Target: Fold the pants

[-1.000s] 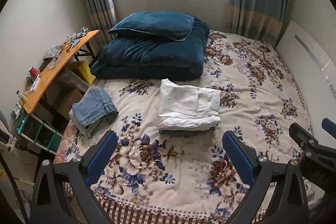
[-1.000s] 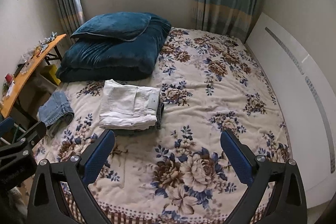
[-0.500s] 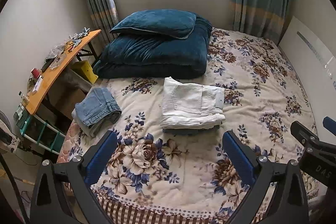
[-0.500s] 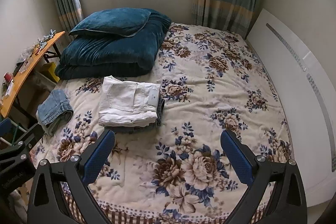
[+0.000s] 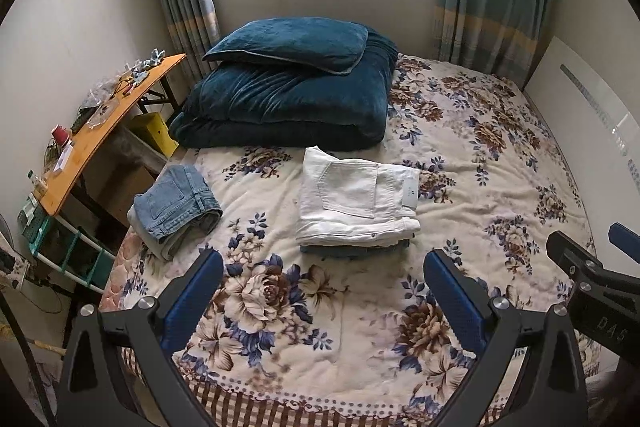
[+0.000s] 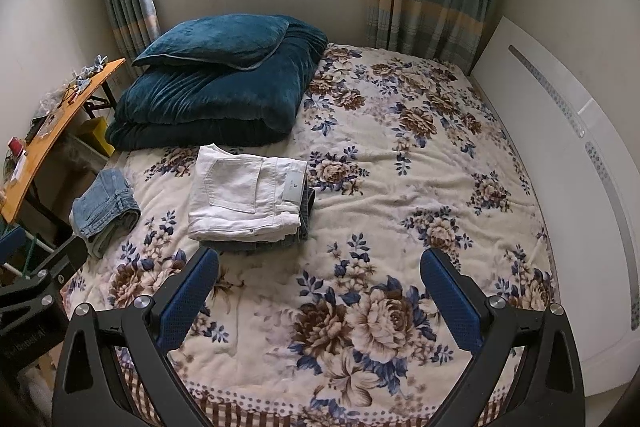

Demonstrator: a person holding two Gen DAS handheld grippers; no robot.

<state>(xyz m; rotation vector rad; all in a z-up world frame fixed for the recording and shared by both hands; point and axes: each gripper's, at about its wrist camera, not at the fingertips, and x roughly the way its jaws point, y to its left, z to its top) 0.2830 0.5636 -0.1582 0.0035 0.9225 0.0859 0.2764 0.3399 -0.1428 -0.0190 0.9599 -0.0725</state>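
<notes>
1. The left hand-held gripper (image 5: 323, 273) was held above the foot of the bed (image 5: 500, 187), jaws spread wide and gripping nothing.
2. The right hand-held gripper (image 6: 319, 269) was likewise held over the foot of the bed, jaws spread wide and empty; part of it also showed at the right edge of the left wrist view.
3. The white pants (image 5: 354, 201) lay folded on the floral bedspread near mid-bed, resting on top of a darker folded garment (image 5: 356, 251) whose edge showed beneath.
4. A folded pair of blue jeans (image 5: 176, 205) sat at the bed's left edge, well apart from the white pants.
5. A dark teal pillow (image 5: 292, 41) lay on a folded teal quilt (image 5: 288, 107) just behind the white pants.
6. An orange worktop (image 5: 100, 131) carrying small clutter stood left of the bed.
</notes>
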